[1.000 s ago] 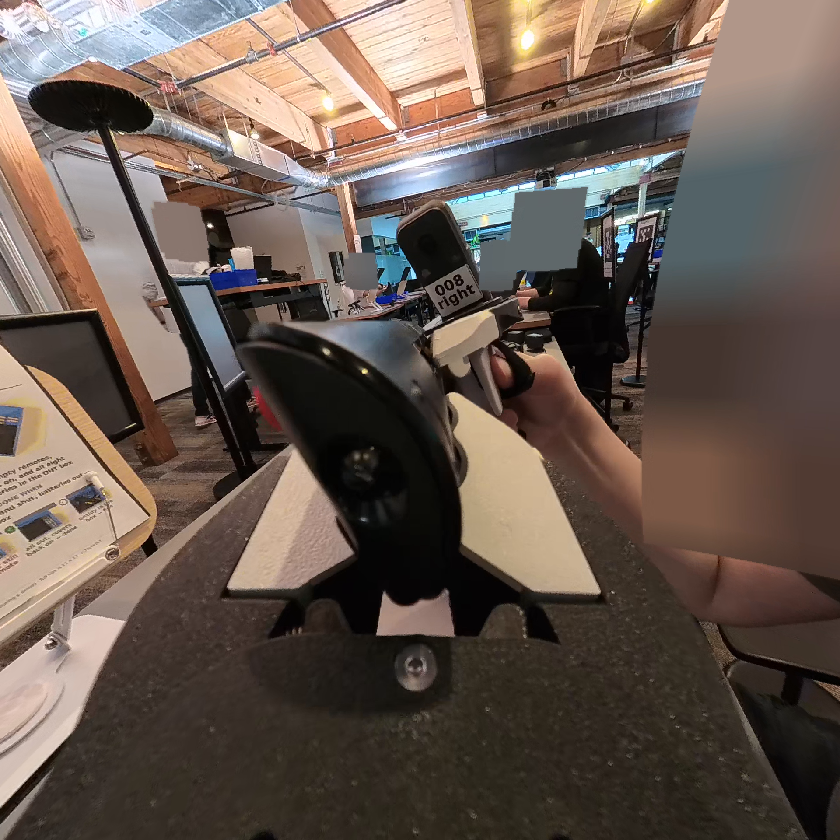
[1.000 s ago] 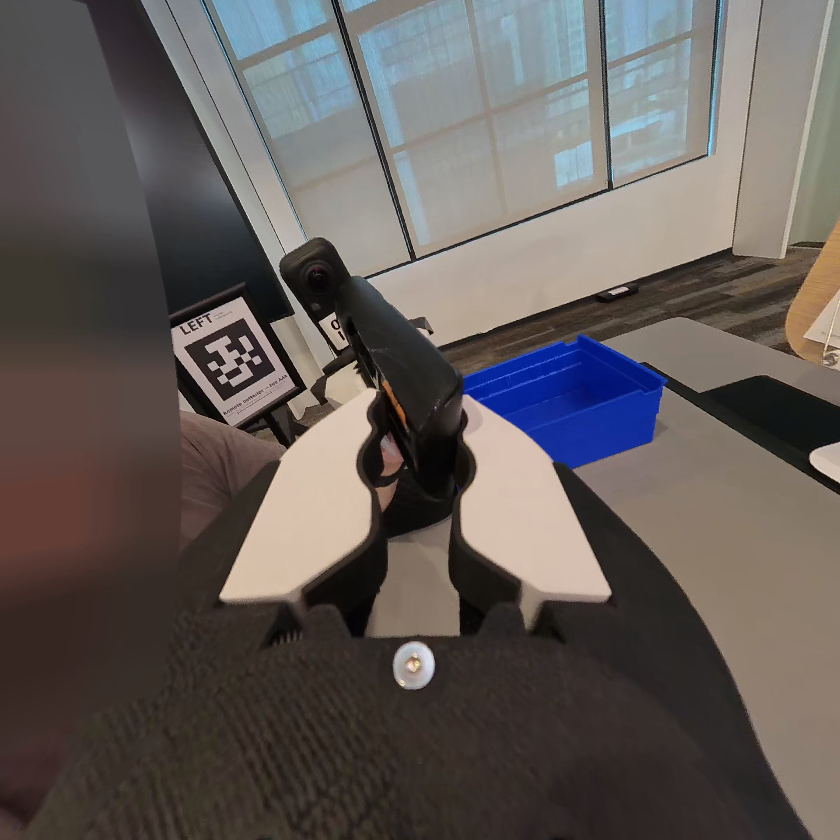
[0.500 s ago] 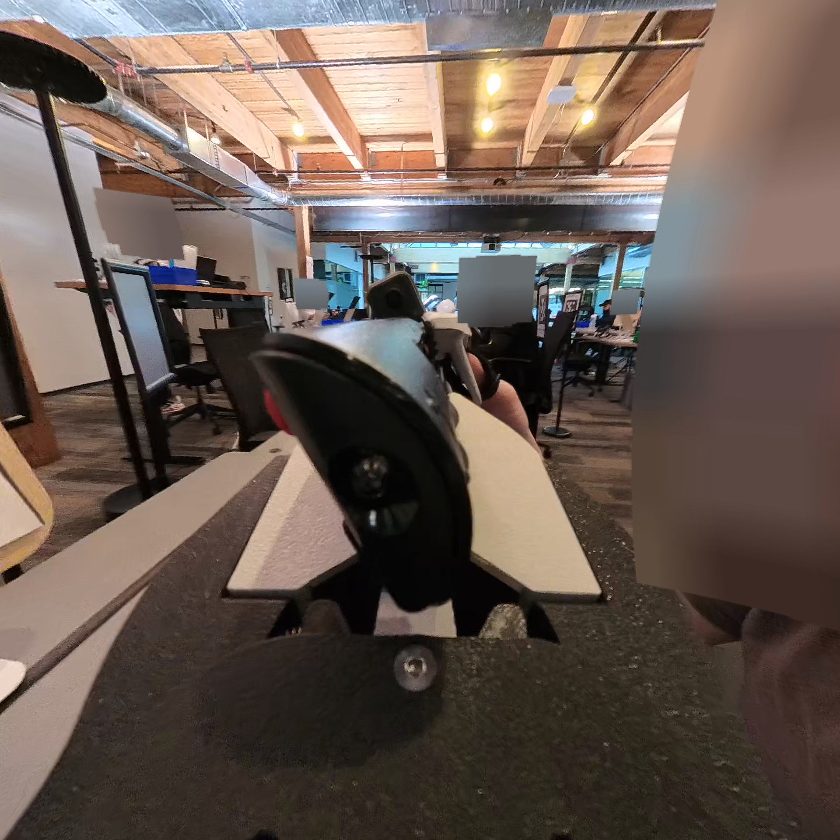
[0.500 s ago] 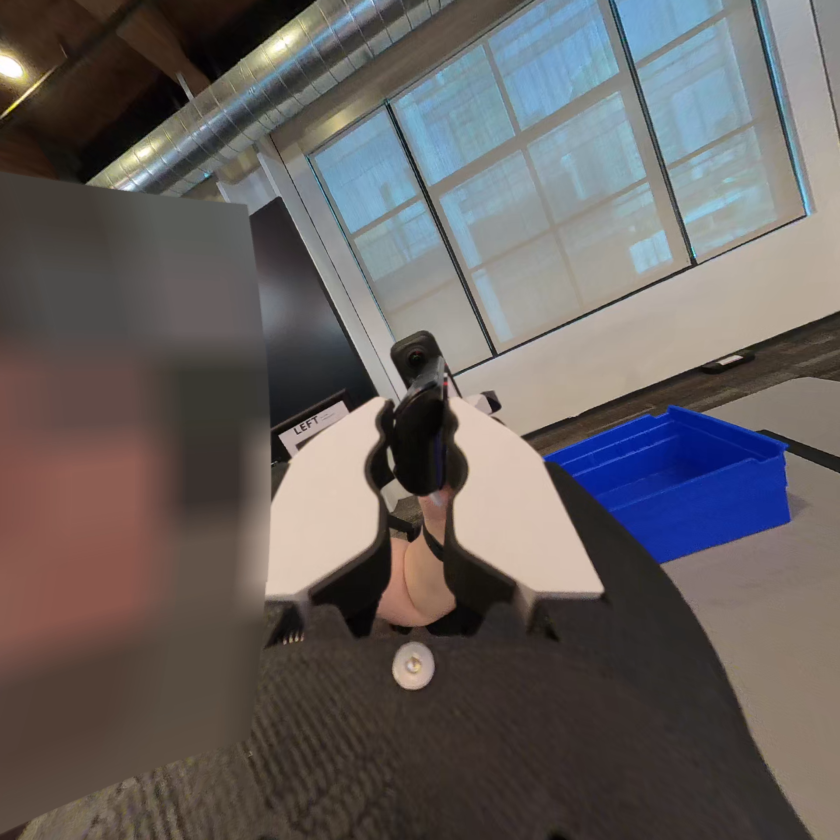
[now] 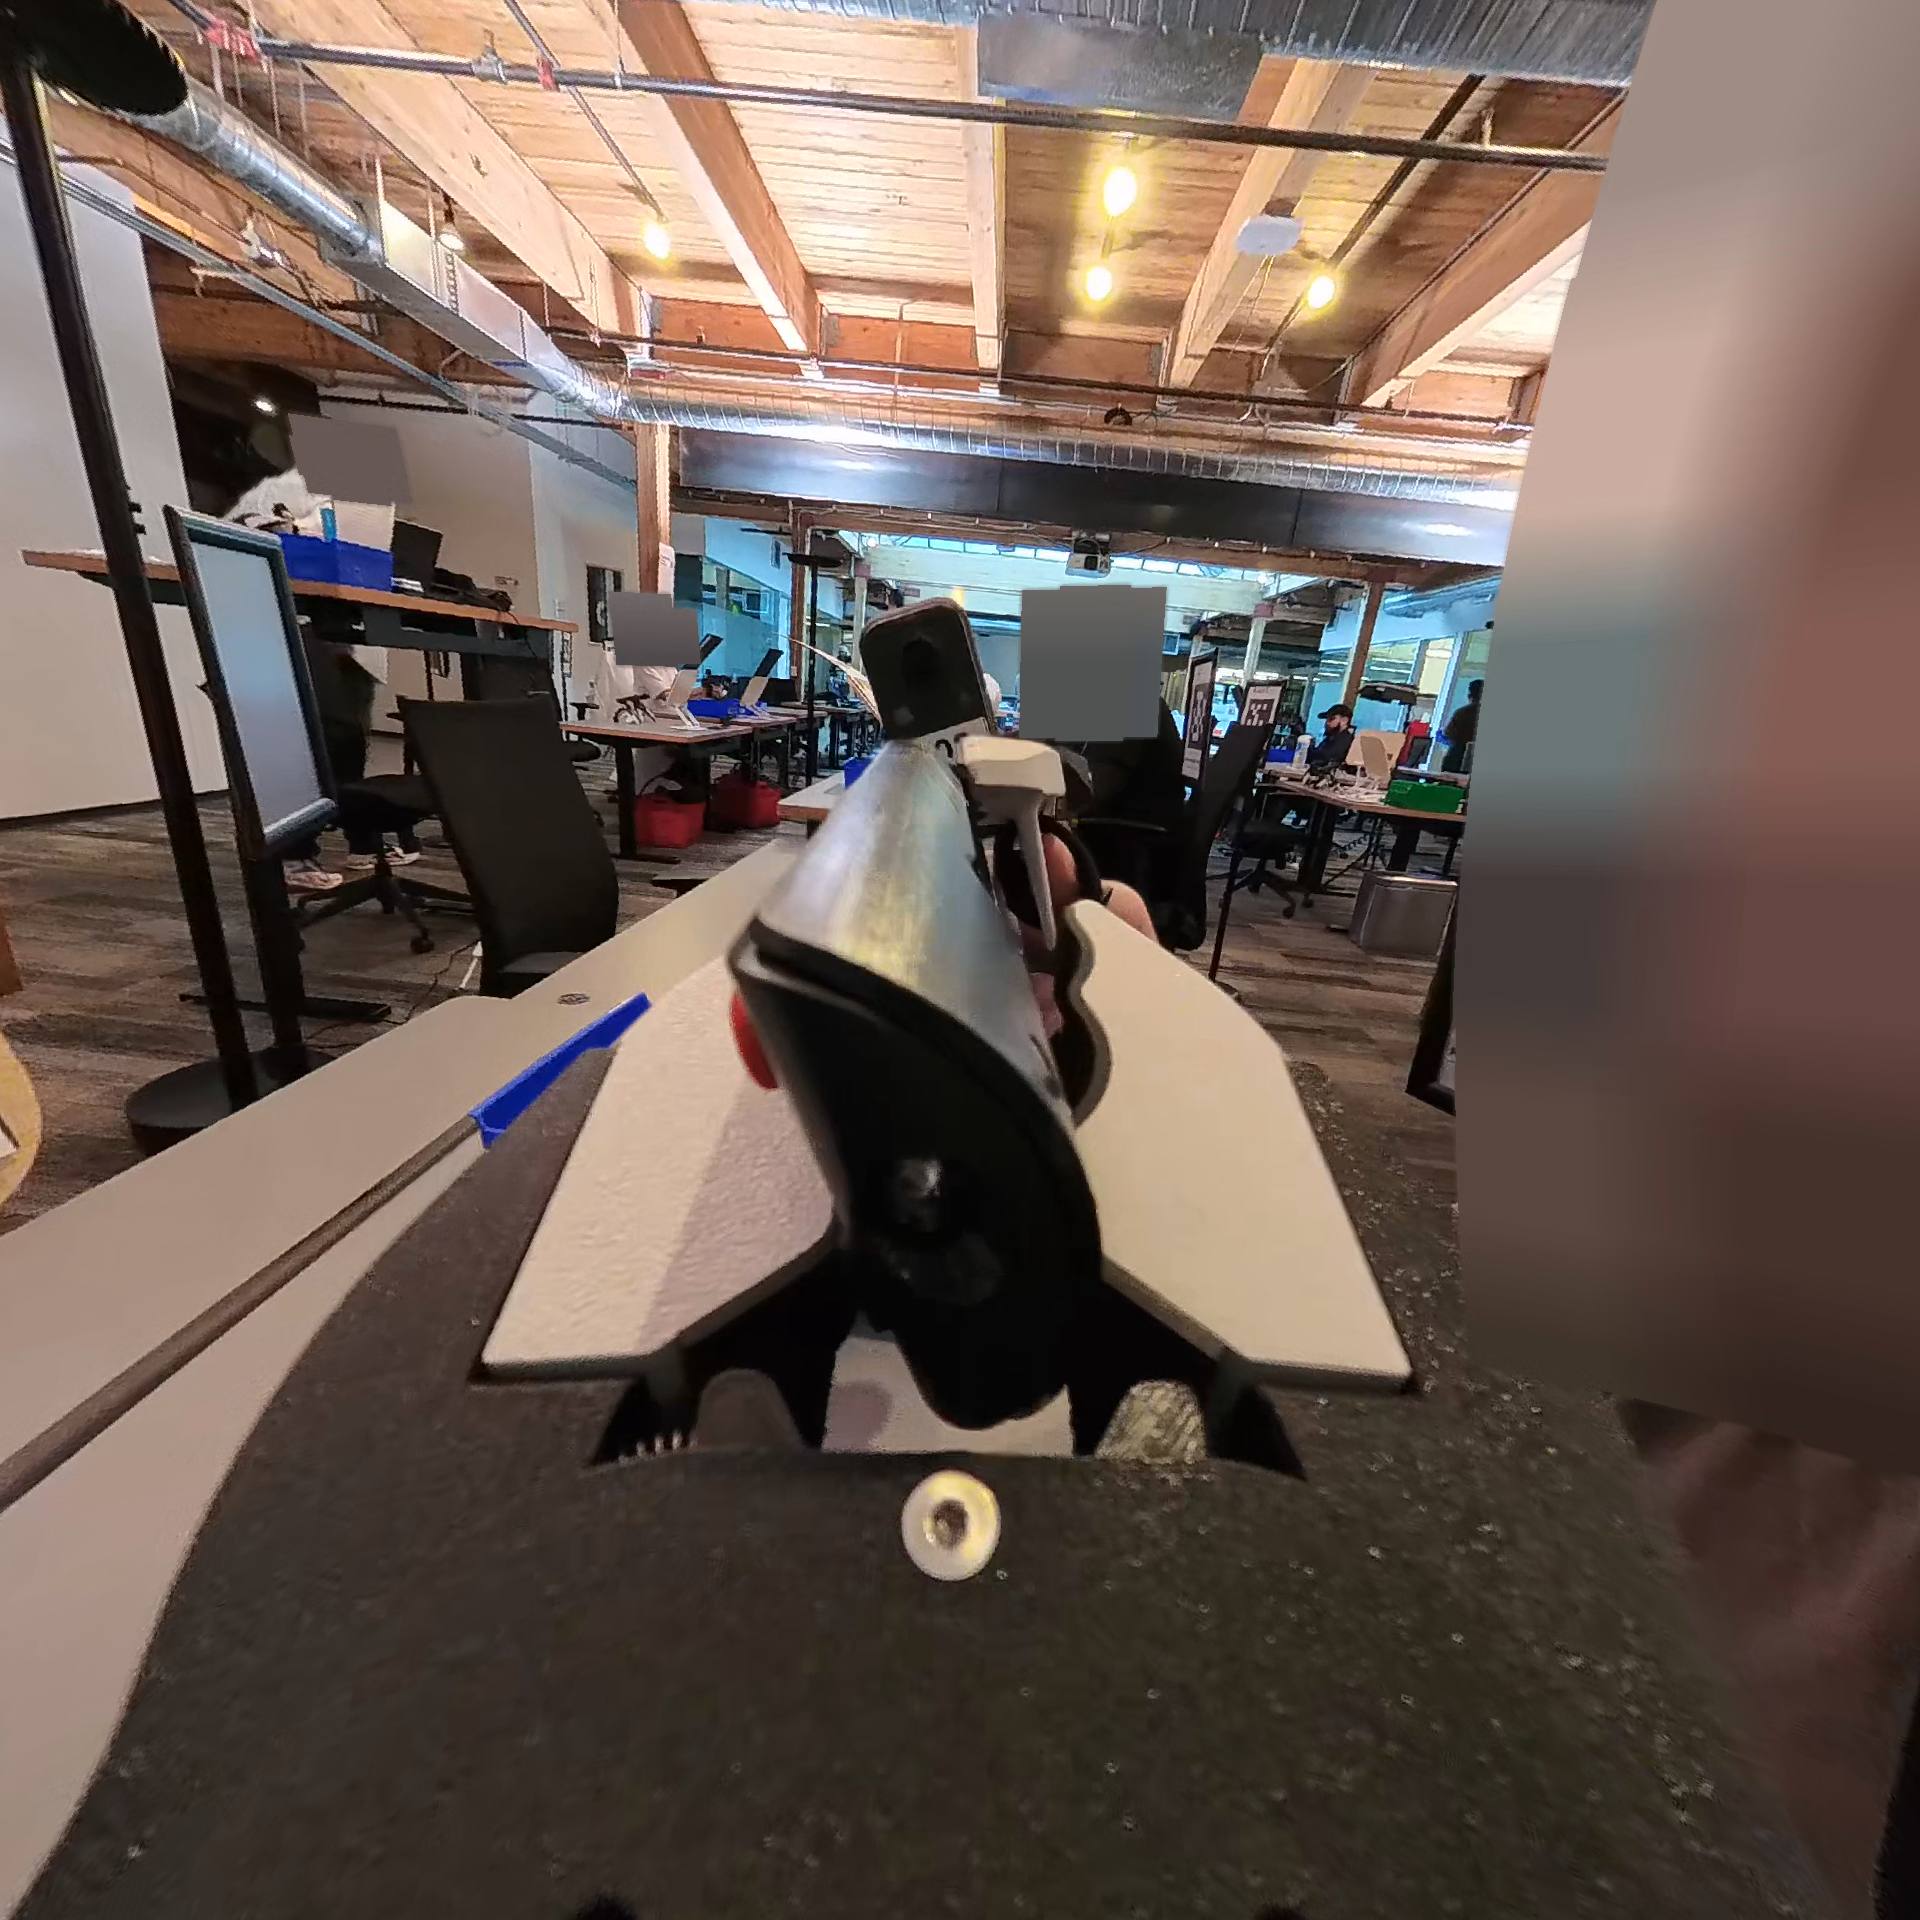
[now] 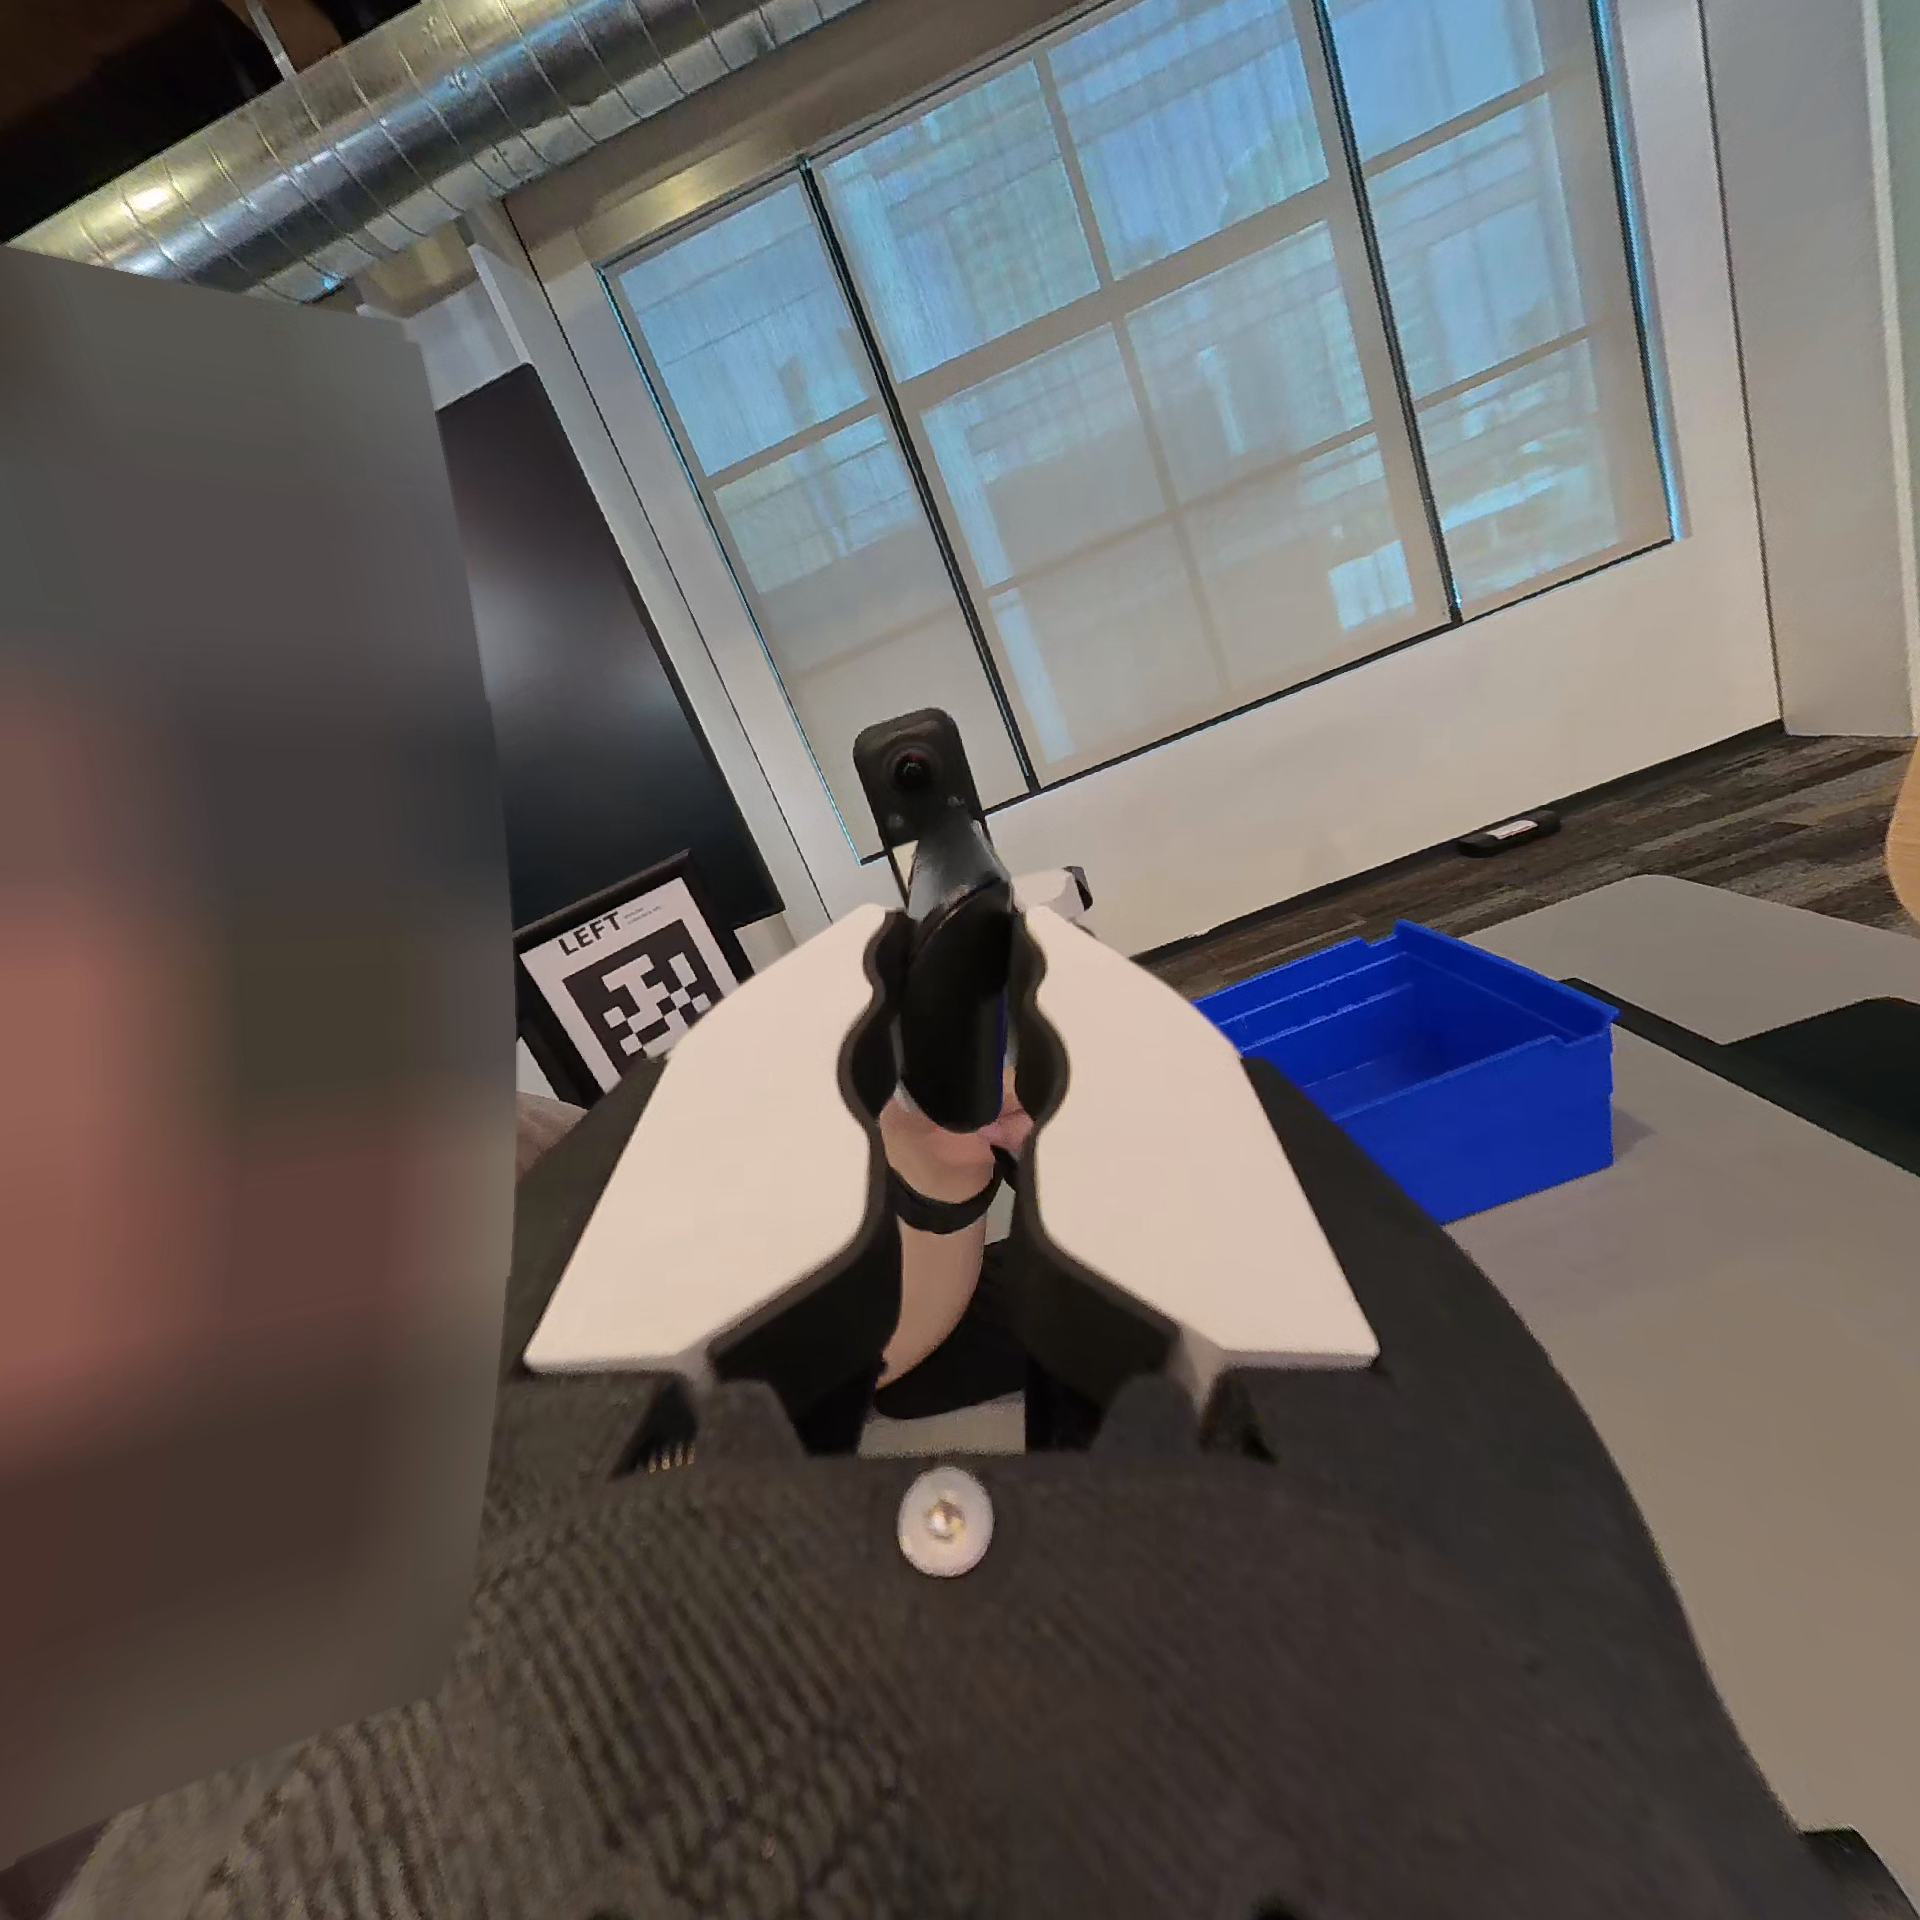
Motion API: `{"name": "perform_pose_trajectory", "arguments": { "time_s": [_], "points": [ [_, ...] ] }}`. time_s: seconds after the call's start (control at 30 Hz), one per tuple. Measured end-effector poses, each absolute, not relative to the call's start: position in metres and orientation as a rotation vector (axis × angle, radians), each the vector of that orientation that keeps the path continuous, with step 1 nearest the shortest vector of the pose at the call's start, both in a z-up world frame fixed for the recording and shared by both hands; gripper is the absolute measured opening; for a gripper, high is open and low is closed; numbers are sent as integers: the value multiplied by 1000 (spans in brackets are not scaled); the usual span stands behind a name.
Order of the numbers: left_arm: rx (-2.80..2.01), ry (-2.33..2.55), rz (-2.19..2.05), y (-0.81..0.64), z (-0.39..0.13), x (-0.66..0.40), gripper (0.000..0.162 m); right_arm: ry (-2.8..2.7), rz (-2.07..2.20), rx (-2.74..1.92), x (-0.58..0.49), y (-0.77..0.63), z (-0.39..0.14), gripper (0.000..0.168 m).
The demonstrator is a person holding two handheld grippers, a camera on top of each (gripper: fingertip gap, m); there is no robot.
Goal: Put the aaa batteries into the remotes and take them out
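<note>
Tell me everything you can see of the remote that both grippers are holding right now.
The long black plastic remote control is held in the air between both grippers, one end in each, lengthwise from the left gripper to the right gripper, whose jaws are closed on it. Its glossy curved back faces up, catching light. A red button peeks out at one edge, and a small recess marks its near end. No batteries show.

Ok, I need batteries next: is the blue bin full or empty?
Empty, it seems: the blue bin shows only bare floor and walls.
</note>
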State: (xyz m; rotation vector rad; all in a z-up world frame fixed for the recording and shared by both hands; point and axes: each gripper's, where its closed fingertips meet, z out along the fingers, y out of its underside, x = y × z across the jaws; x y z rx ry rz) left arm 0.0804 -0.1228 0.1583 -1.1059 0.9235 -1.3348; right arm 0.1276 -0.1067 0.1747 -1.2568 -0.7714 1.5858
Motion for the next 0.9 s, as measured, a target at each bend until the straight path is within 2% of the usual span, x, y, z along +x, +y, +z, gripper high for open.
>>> {"name": "perform_pose_trajectory", "arguments": {
  "time_s": [0.17, 0.67, 0.9],
  "points": [
    [-1151, 958, -1422, -126, 156, 80, 50, -802, 1563, -1275, 128, -104, 170, 20],
    [-1159, 837, -1501, -113, 157, 77, 43, -727, 1547, -1196, 127, -94, 175, 20],
    [-1153, 758, -1669, -108, 156, 79, 42, -601, 1619, -1161, 131, -85, 179, 32]
  ]
}}
